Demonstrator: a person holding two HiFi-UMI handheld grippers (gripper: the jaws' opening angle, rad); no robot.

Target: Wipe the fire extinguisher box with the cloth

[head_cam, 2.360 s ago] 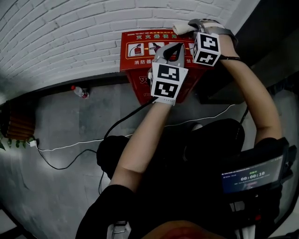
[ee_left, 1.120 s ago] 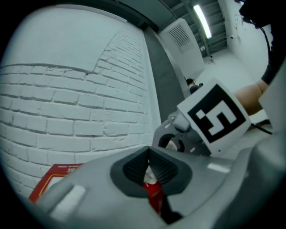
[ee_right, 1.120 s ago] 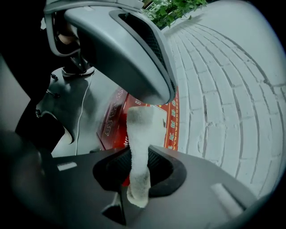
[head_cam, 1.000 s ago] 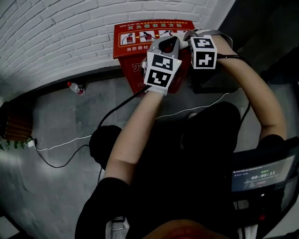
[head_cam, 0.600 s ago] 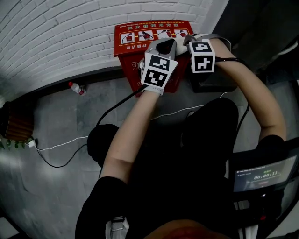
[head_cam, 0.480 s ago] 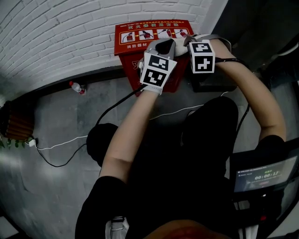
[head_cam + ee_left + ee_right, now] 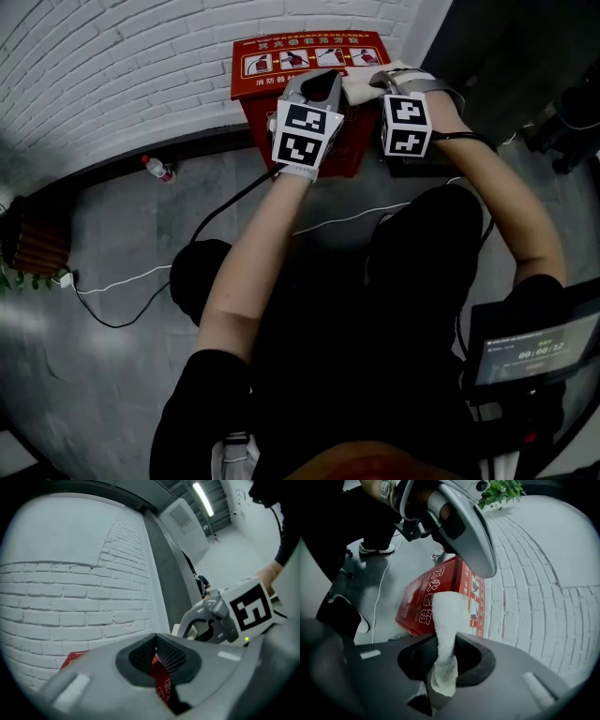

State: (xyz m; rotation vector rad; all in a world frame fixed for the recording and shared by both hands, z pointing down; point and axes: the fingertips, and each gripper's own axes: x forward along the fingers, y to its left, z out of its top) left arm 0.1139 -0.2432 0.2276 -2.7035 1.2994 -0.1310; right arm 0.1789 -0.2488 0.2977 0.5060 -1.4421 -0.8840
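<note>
As our right gripper clamps the white fluffy cloth, left gripper closed on nothing, we judge the red fire extinguisher box wiping unfinished.

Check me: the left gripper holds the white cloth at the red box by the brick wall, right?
Wrong gripper: the right gripper holds the white cloth at the red box by the brick wall. The right gripper view shows its jaws clamped on it.
</note>
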